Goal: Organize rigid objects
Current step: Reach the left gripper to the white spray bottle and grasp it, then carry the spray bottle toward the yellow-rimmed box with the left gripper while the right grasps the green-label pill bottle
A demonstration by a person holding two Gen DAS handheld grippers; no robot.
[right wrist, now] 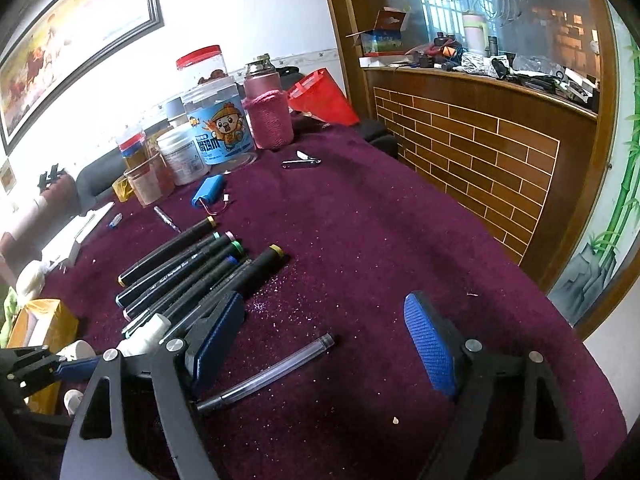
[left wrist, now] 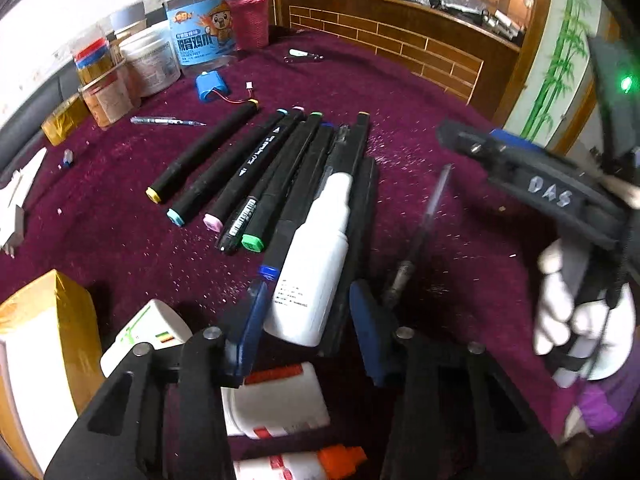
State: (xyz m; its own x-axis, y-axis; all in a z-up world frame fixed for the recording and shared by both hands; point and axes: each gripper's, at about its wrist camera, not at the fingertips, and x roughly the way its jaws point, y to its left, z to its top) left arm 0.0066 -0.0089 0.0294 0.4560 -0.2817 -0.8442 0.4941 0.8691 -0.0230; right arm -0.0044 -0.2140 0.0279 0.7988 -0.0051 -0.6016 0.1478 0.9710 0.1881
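Note:
A row of black markers [left wrist: 248, 172] with coloured end caps lies on the purple cloth [left wrist: 400, 92]. A white bottle [left wrist: 310, 280] rests along the right end of that row. My left gripper [left wrist: 308, 320] is shut on the bottle's base, its blue pads [left wrist: 248, 320] against the sides, and a black marker sits beside the bottle at the right pad. In the right wrist view my right gripper [right wrist: 324, 340] stands open over a clear pen tube [right wrist: 272, 372] flat on the cloth, close to the left finger. The pen [left wrist: 420, 232] and the right gripper [left wrist: 480, 140], held by a white-gloved hand [left wrist: 580, 312], also show in the left wrist view.
Jars and tubs [right wrist: 216, 128] crowd the back left, with a blue battery pack [right wrist: 208, 194], a nail clipper [right wrist: 302, 160] and a thin pen [left wrist: 168, 121] nearby. A yellow-taped box [left wrist: 44, 352], a white charger [left wrist: 148, 332] and red-capped bottles [left wrist: 280, 400] lie near me. The table edge curves along the right.

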